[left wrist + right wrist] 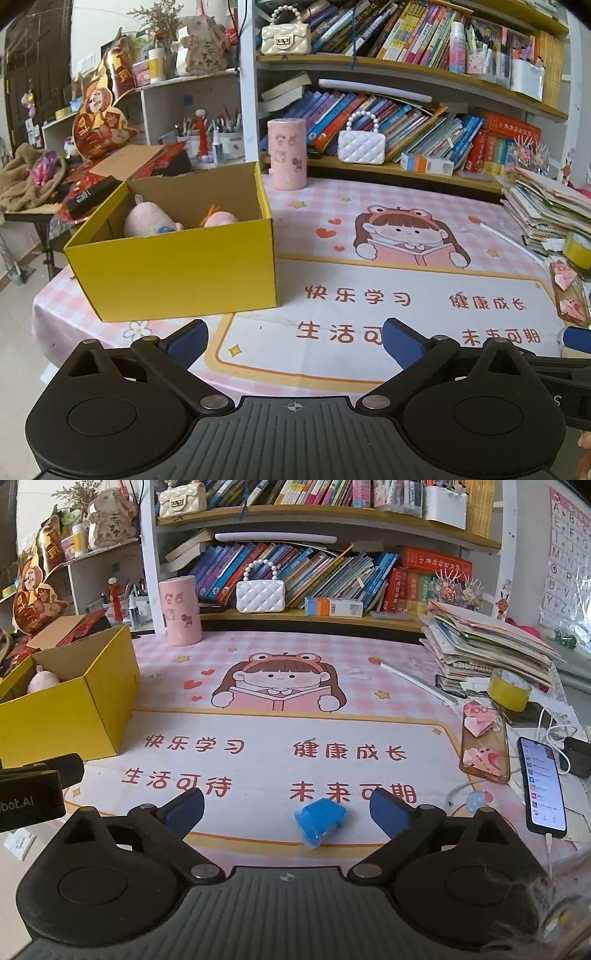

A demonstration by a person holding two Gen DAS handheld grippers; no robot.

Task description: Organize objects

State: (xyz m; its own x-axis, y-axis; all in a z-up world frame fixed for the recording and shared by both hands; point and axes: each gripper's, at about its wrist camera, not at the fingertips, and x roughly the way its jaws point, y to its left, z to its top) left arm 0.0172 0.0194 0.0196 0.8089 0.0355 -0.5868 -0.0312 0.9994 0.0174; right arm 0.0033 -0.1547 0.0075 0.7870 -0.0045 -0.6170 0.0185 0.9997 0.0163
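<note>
A yellow cardboard box (pixel 173 269) stands open on the left of the desk, with pink plush toys (pixel 147 223) inside; the right wrist view shows the same box (pixel 74 705) at its left edge. My left gripper (pixel 295 341) is open over the desk mat, right of the box's near corner, with nothing between its blue pads. A small blue crumpled object (pixel 320 821) lies on the mat between the blue fingers of my right gripper (pixel 288 814), which is open; the pads stand clear of it on both sides.
A pink cylindrical holder (pixel 180 610) stands at the back of the mat. To the right lie a stack of papers and books (pixel 491 642), a yellow tape roll (pixel 509 690), a phone case with folded banknotes (pixel 484 738) and a lit phone (pixel 543 786). Bookshelves run behind the desk.
</note>
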